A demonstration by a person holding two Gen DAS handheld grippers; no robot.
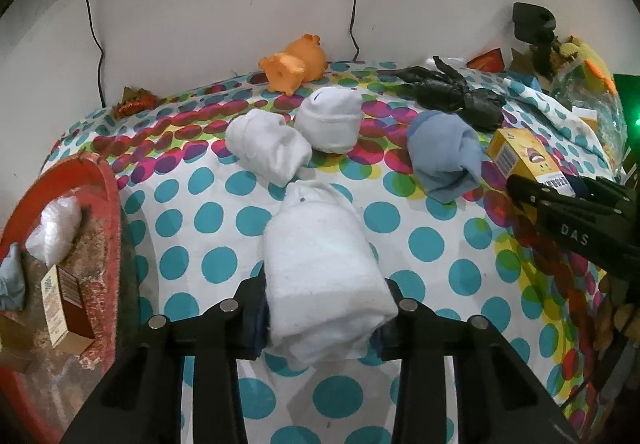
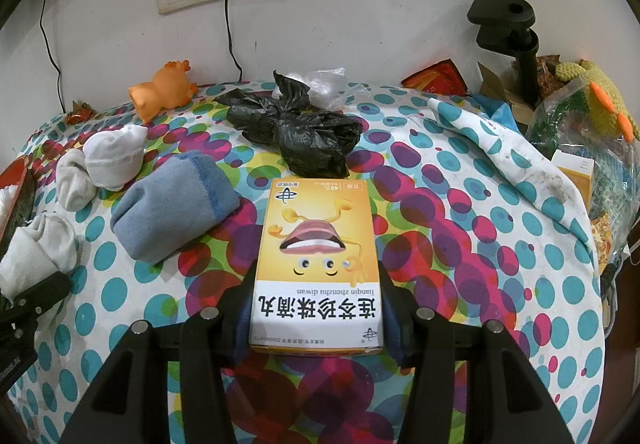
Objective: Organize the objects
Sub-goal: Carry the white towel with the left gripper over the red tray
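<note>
Medicine box [image 2: 318, 264] labelled "lianqin zhenzhu diwan"

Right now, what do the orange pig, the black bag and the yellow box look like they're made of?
The pig looks like soft rubber or vinyl: smooth, moulded, slightly glossy. The bag looks like thin plastic film, crinkled and shiny, knotted in the middle. The box, held between the right gripper's fingers, seems printed cardboard with sharp folded edges and a smooth coated face.
</note>
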